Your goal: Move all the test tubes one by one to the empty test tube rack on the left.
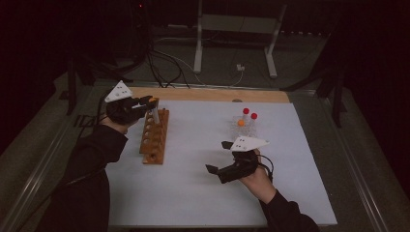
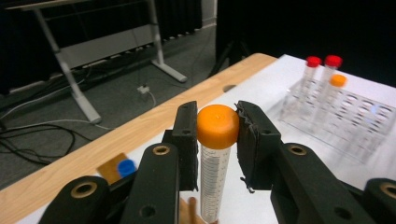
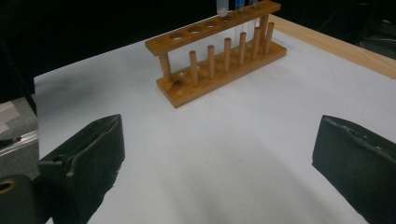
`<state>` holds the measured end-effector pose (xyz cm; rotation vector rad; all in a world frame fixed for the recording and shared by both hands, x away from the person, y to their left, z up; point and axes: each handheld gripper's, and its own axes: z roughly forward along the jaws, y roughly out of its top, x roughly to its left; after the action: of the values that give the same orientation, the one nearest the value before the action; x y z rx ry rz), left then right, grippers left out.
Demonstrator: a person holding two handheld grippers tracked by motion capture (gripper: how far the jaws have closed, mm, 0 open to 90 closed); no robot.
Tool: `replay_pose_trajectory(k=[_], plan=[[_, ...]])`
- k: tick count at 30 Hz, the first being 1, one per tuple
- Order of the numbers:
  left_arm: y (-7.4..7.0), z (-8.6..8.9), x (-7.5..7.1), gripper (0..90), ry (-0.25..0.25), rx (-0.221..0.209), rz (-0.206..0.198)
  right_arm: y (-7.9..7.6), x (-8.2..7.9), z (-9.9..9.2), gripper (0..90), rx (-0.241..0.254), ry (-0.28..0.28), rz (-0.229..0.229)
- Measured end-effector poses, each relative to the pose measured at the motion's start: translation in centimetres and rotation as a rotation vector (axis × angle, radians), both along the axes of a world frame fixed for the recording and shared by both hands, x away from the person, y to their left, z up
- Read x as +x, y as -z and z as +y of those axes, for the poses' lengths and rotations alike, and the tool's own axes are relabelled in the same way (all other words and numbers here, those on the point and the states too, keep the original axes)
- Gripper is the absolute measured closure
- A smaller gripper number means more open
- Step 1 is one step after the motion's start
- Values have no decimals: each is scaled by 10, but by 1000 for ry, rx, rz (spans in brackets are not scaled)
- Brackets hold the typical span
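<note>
Now we hold a tube over the wooden rack.
At nine o'clock our left tongs (image 2: 217,128) pinch the orange-capped tube (image 2: 215,172) above the wooden rack (image 1: 155,137); at five o'clock our right tongs (image 3: 219,163) stand spread, empty, over the table (image 1: 203,193).

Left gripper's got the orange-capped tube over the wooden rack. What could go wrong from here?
1. The left gripper pinches the orange-capped tube only at its round cap, so the tube may swing or slip as it goes down.
2. A tilted tube could catch on the wooden rack top rail rather than enter a hole, and might nudge the rack.
3. The right gripper hangs open, away from the rack, so nothing steadies it.
</note>
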<state>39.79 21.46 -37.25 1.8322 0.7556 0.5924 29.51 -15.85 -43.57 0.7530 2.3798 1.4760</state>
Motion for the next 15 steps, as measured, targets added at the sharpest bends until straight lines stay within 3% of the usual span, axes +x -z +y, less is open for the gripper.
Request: replay_pose_trajectory(k=[5,15], plan=[[5,6,10,717,-56,15,4,0,0,0,22,-6,-5,0],[23,12,23,717,-118,24,25,0,-1,0,22,-5,-2,-4]])
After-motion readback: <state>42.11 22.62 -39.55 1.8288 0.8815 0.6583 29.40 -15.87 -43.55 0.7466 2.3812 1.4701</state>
